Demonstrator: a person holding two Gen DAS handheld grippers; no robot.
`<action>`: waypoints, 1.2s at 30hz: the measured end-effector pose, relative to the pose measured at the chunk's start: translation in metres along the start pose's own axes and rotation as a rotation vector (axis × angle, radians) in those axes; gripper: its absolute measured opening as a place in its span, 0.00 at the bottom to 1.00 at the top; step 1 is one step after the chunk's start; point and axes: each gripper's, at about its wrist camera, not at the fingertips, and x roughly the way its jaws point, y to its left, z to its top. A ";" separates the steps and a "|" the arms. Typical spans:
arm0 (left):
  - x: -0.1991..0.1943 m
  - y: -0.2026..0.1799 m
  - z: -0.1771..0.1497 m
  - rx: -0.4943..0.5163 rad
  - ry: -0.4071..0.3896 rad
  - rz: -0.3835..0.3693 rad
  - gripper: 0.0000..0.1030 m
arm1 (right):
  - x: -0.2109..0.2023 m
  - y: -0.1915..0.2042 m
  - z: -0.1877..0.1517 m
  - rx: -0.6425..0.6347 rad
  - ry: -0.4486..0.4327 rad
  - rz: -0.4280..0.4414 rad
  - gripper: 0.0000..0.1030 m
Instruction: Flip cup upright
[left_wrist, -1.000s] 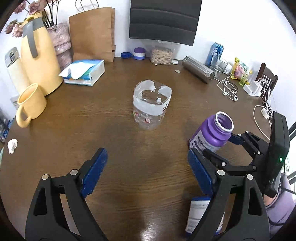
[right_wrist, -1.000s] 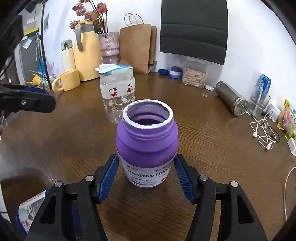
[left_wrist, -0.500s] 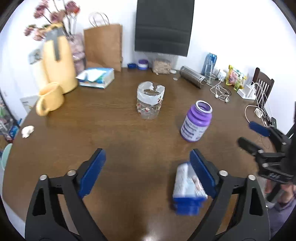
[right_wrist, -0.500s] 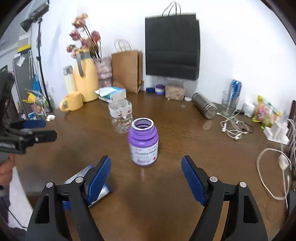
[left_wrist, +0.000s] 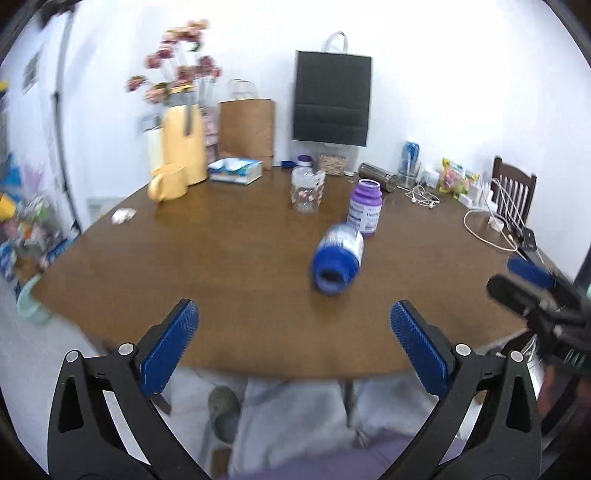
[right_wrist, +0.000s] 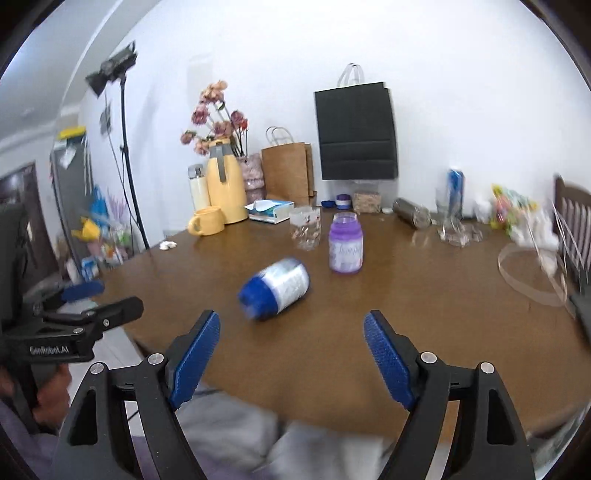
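A purple jar (left_wrist: 365, 211) (right_wrist: 345, 244) stands upright, mouth up, on the brown table (left_wrist: 221, 258) (right_wrist: 424, 295). Just in front of it a blue-and-white jar (left_wrist: 338, 258) (right_wrist: 276, 287) lies on its side, its open blue mouth toward the near edge. A clear patterned cup (left_wrist: 306, 189) (right_wrist: 305, 228) stands further back. My left gripper (left_wrist: 295, 347) is open and empty, pulled back over the table's near edge. My right gripper (right_wrist: 291, 356) is open and empty too, back near the same edge; its side shows in the left wrist view (left_wrist: 532, 291).
At the back left stand a yellow thermos (left_wrist: 183, 142), a yellow mug (left_wrist: 168, 182), a tissue box (left_wrist: 236, 170) and paper bags (left_wrist: 247, 127). A steel flask (right_wrist: 412, 213), earphones (left_wrist: 424, 197) and cables (left_wrist: 484, 225) lie at the right. A person's lap sits below the edge.
The right gripper let go of the purple jar, which stays upright. Both grippers drew back and up from the table to its near edge; the views are blurred by motion.
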 end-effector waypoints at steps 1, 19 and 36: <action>-0.010 -0.004 -0.011 0.011 -0.022 0.002 1.00 | -0.004 0.005 -0.012 0.010 0.005 0.002 0.82; -0.008 -0.012 -0.015 0.074 -0.024 0.000 1.00 | 0.005 0.005 -0.025 0.044 0.066 -0.029 0.82; -0.006 -0.012 -0.015 0.079 -0.008 0.006 1.00 | 0.006 0.005 -0.025 0.043 0.055 -0.036 0.82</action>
